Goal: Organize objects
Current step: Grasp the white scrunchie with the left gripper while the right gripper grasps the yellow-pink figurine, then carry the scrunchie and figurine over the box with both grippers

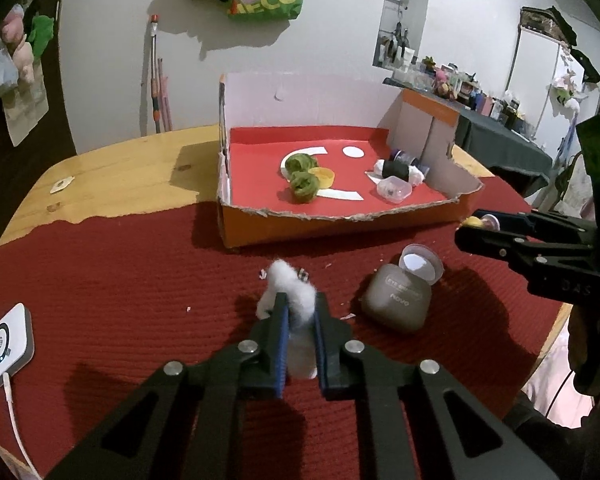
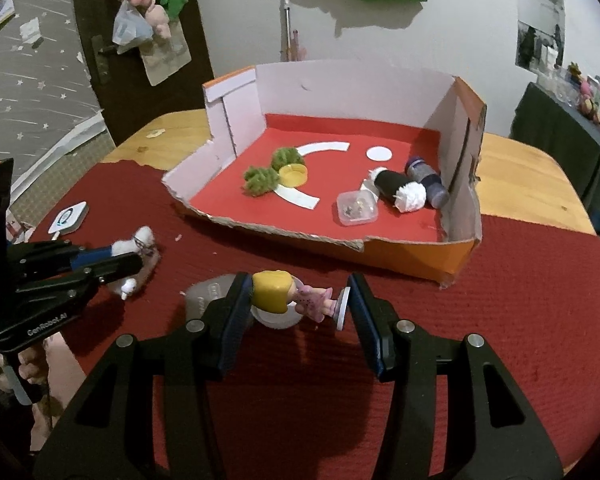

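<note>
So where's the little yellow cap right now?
The yellow cap lies inside the cardboard box, on its red floor toward the left, touching the two green fuzzy balls and a white curved strip.

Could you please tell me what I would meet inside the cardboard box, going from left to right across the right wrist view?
Green pom-poms → yellow cap → white paper circle → black roll with white fluffy ends → dark bottle by the right wall of the cardboard box.
</note>
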The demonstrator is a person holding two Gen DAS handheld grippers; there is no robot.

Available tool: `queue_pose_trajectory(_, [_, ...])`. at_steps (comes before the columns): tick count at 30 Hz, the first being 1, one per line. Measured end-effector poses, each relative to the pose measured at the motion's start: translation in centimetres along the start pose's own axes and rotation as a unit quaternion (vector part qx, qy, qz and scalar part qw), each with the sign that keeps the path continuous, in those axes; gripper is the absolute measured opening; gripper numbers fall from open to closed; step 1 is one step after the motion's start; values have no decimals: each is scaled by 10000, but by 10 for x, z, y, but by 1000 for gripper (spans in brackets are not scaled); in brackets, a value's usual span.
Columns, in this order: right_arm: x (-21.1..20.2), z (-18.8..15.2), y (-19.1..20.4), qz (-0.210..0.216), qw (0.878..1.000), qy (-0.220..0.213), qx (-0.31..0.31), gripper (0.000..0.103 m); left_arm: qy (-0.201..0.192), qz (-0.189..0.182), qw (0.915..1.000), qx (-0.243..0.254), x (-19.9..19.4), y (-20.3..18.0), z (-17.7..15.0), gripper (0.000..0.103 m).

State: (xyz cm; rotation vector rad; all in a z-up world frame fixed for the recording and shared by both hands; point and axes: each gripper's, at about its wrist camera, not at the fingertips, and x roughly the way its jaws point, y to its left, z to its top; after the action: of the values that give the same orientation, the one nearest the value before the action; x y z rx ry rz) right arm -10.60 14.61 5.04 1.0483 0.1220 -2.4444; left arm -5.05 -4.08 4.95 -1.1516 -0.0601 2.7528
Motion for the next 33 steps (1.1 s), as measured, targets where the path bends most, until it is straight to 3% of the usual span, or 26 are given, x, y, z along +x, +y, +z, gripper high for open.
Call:
queue_pose_trajectory(15, [-8,5,7,123,9999,-84,-75,48,-314,-136,9994,65,-21,-10,12,11])
queue_pose_trajectory(33, [-6,11,3,219,9996,-147,-30,48,-458,-304,9982,239,-16,-24,34,11])
